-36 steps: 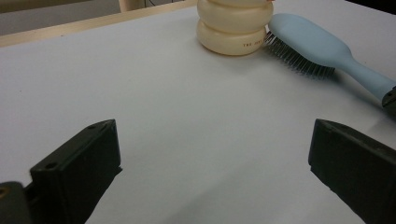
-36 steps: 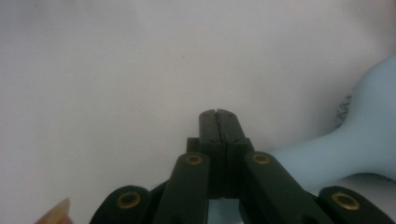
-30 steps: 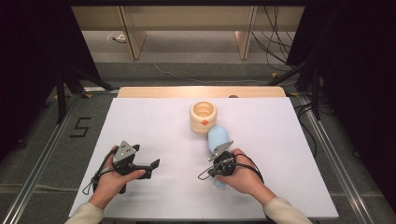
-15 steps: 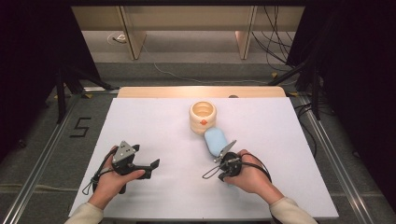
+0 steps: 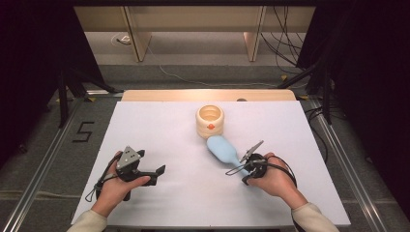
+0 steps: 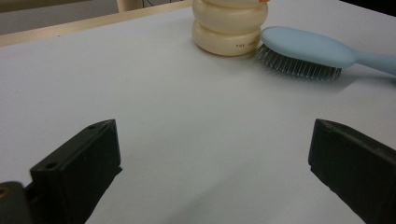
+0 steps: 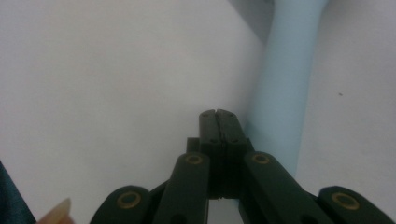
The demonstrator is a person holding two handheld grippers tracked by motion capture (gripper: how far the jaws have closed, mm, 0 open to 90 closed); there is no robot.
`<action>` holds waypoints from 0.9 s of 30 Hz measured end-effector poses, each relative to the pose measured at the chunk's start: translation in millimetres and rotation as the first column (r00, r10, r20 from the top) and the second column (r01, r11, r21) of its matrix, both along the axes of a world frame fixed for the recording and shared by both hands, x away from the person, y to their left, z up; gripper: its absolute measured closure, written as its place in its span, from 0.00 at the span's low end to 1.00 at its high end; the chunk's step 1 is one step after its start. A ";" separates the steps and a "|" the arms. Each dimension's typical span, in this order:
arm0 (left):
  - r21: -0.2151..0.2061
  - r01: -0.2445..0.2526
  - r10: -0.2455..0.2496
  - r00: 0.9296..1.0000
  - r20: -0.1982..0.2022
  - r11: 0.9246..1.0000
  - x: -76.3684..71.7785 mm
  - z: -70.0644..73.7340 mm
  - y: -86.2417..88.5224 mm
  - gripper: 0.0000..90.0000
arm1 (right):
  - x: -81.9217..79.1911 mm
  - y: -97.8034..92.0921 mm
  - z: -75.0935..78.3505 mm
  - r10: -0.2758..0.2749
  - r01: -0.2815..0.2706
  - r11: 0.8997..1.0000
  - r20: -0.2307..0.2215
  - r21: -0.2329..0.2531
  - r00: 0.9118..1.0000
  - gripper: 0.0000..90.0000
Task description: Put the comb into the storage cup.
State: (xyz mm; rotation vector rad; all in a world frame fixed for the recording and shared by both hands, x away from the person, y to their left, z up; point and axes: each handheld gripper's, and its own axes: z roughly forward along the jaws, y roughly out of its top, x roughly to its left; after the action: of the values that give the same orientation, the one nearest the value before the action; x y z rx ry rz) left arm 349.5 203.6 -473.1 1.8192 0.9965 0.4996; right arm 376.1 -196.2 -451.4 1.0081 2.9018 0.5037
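Since 0.5 s ago, my right gripper (image 5: 241,164) closed empty beside 1 smooth pale-blue plastic hairbrush (image 5: 221,149); left gripper (image 5: 157,173) gapes near 1 ribbed cream cup (image 5: 210,121).

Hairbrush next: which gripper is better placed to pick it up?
Right. The right gripper sits beside the hairbrush handle, shut on nothing, so it must open. The left gripper is open but farther away.

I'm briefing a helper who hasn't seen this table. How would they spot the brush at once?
On the white table, find the cream ringed cup near the middle. Just beside it on the person's side lies the hairbrush, bristles down, handle towards the right gripper. It is the one pale blue thing.
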 end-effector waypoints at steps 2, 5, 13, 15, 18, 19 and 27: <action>0.001 0.001 -0.001 1.000 0.000 1.000 0.1 -0.1 0.0 0.02 | 2.1 -4.1 0.4 -0.013 0.013 1.000 0.001 -0.004 1.000 1.00; 0.002 0.001 -0.001 1.000 -0.002 1.000 0.1 -0.2 -0.1 0.02 | 5.0 -11.4 1.5 -0.050 0.050 0.999 -0.008 0.006 0.999 1.00; 0.003 0.003 -0.003 1.000 -0.003 1.000 0.0 -0.2 -0.5 0.02 | 7.1 -16.2 2.7 -0.074 0.074 0.997 0.000 -0.021 0.997 1.00; 0.003 0.003 -0.003 1.000 -0.004 1.000 0.0 -0.3 -0.5 0.02 | 6.7 -14.9 3.1 -0.066 0.066 0.997 0.006 -0.034 0.998 1.00; 0.002 0.002 -0.002 1.000 -0.003 1.000 0.2 -0.3 -0.5 0.02 | 6.0 -13.4 4.4 -0.053 0.054 0.998 0.012 -0.042 0.999 1.00; 0.002 0.003 -0.003 1.000 -0.003 1.000 0.3 -0.4 -0.5 0.02 | 5.8 -13.1 5.6 -0.047 0.048 0.998 0.013 -0.040 0.999 1.00; 0.003 0.004 -0.004 1.000 -0.004 1.000 0.4 -0.9 -0.9 0.02 | 11.6 -13.3 33.7 -0.003 0.001 1.000 0.155 0.018 0.988 0.79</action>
State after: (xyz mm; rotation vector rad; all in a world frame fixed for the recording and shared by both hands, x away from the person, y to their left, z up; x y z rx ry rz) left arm 349.9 202.7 -474.0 1.8248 0.9950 0.4955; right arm 387.6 -209.5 -417.7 0.9289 2.7643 0.5815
